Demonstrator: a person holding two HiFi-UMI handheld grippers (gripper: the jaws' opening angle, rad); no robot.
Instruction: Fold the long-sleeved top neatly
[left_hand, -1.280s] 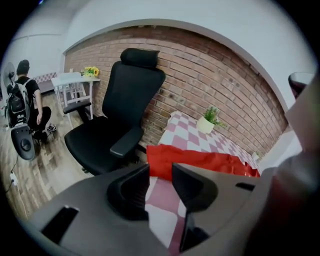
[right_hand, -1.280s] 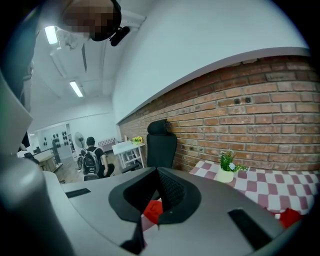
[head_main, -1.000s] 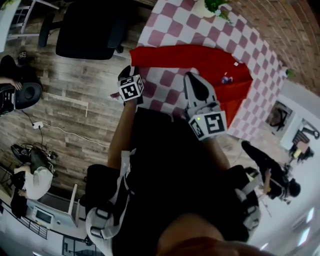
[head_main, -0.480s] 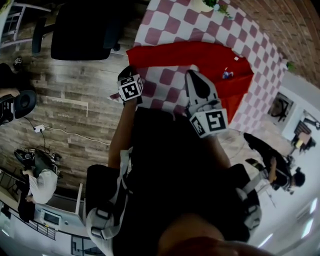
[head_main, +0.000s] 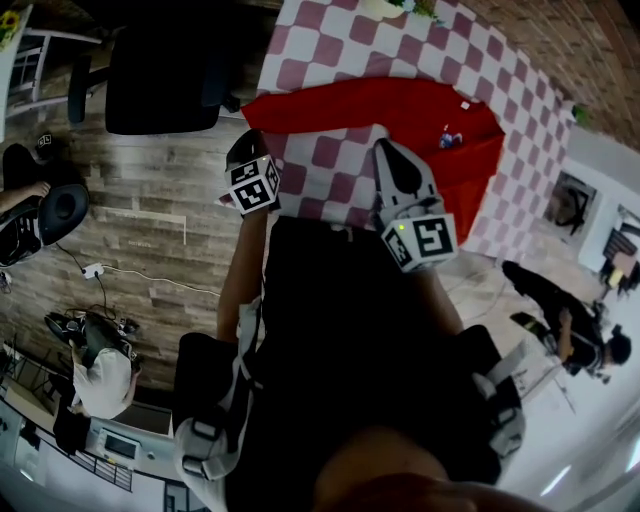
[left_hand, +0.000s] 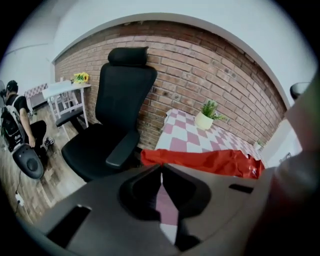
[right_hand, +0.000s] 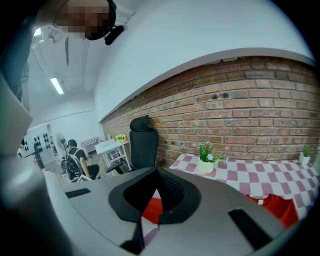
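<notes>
Red top (head_main: 400, 100) is spread out flat across the checked table (head_main: 330, 30) in the head view, with one long sleeve running out to the left edge. The left gripper (head_main: 250, 142) hangs over the table's near-left edge, just short of that sleeve and not touching it. The right gripper (head_main: 383, 146) has its tip right at the top's near hem, where there's a little notch in the red. Can't tell from up here if it's actually touching. A black chair (head_main: 160, 70) stands on the wood floor (head_main: 150, 240) left of the table.

Left gripper view: the jaws have just been closing and the tips now meet, with nothing between them. You only see checked cloth through the hole behind the tips. The top (left_hand: 200, 161) lies beyond them as a red band across the table, the chair is off to the left, and a potted plant (left_hand: 205, 117) sits at the far end by the brick wall (left_hand: 210, 75).

Right gripper view: the jaws are pressed together at the tips too, and I can't see any fabric caught in them. Red shows through the opening under the tips, and more red sits at lower right. The plant and chair are further back against the wall.
</notes>
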